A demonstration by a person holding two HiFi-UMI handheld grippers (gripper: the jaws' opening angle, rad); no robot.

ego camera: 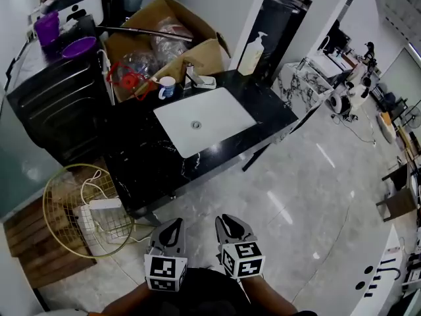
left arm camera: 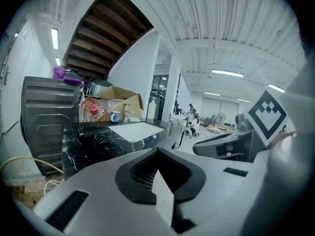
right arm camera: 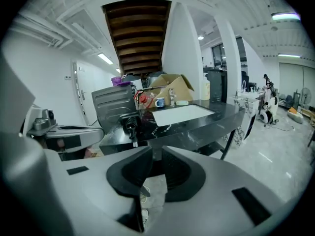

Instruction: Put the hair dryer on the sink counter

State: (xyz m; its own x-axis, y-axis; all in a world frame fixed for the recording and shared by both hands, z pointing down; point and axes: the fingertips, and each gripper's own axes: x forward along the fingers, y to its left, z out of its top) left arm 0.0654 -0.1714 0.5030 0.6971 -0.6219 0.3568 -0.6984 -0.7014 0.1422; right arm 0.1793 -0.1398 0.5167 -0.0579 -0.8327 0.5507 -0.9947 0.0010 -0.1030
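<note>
Counter: black sink counter (ego camera: 217, 153) with a white basin (ego camera: 204, 120) set in its middle; used below as the landmark.
Dryer: black hair dryer (right arm camera: 129, 123) lies on the counter top, at the end farthest from the soap bottle (ego camera: 252, 54) and close to the front edge. It also shows in the left gripper view (left arm camera: 101, 144). In the head view it is lost against the dark stone.
Left gripper: left gripper (ego camera: 175, 224) is held low at the person's body, well apart from the counter. Its jaws meet at the tips with nothing between them (left arm camera: 157, 154).
Right gripper: right gripper (ego camera: 231, 222) is just beside the left one and equally far from the counter. Its jaws are parted by a narrow slit and grip nothing (right arm camera: 153, 154).
Contact: neither claw touches the dryer or the counter.
Back of counter: mug (ego camera: 166, 87) and cardboard box (ego camera: 171, 38) stand behind the basin, clear of the dryer.
Floor beside counter: wire basket (ego camera: 79, 209) at the dryer end, below counter level.
Done: the dryer rests on the counter with both claws clear of it, so the placing looks complete.
Left: apparently nothing. The dryer's closeness to the front edge is the one thing I would check.
</note>
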